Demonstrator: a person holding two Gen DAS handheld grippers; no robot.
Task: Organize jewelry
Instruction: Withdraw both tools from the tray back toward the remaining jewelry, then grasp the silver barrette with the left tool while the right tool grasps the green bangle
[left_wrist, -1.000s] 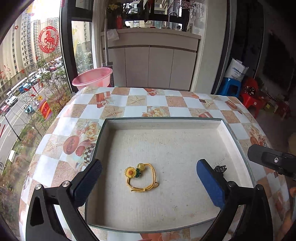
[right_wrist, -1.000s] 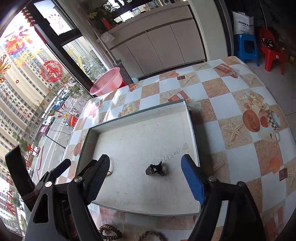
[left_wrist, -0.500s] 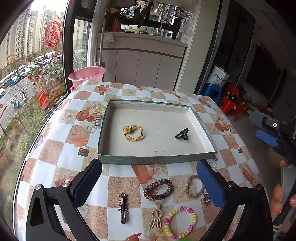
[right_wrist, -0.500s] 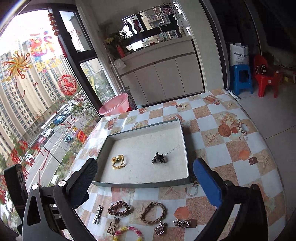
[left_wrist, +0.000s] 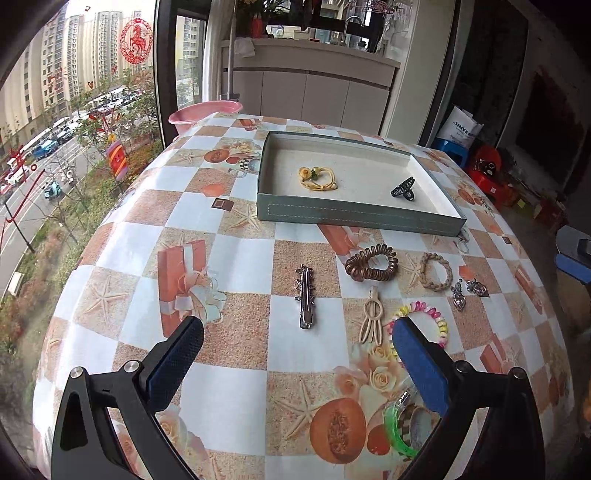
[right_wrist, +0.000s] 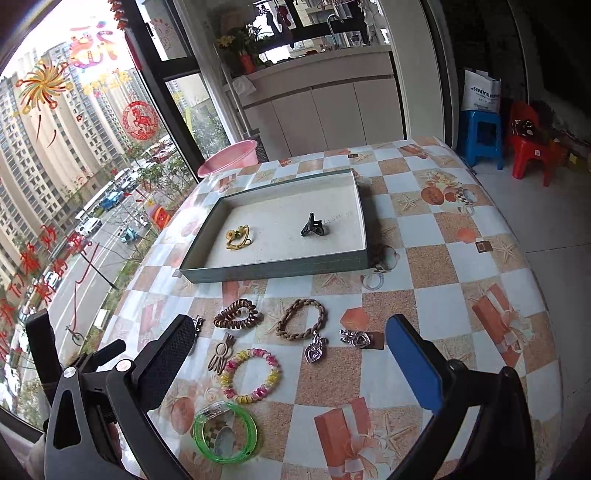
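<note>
On the table (right_wrist: 461, 258) a tray (right_wrist: 273, 271) holds a flower hair tie (right_wrist: 238, 236) left of a claw clip (right_wrist: 313, 226). Before it lie a coil hair tie (right_wrist: 236, 314), braided bracelet (right_wrist: 301, 319), beaded bracelet (right_wrist: 251, 374) and bangle (right_wrist: 225, 432).

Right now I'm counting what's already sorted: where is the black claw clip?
The black claw clip lies inside the grey tray, toward its right side in both wrist views, apart from the yellow flower hair tie on its left.

You stand in a high-rise flat: patterned table (left_wrist: 236, 236), cabinets (right_wrist: 332, 107), sink tap (left_wrist: 349, 22), plastic stools (right_wrist: 480, 136), and towers (right_wrist: 55, 122) outside the window.
</note>
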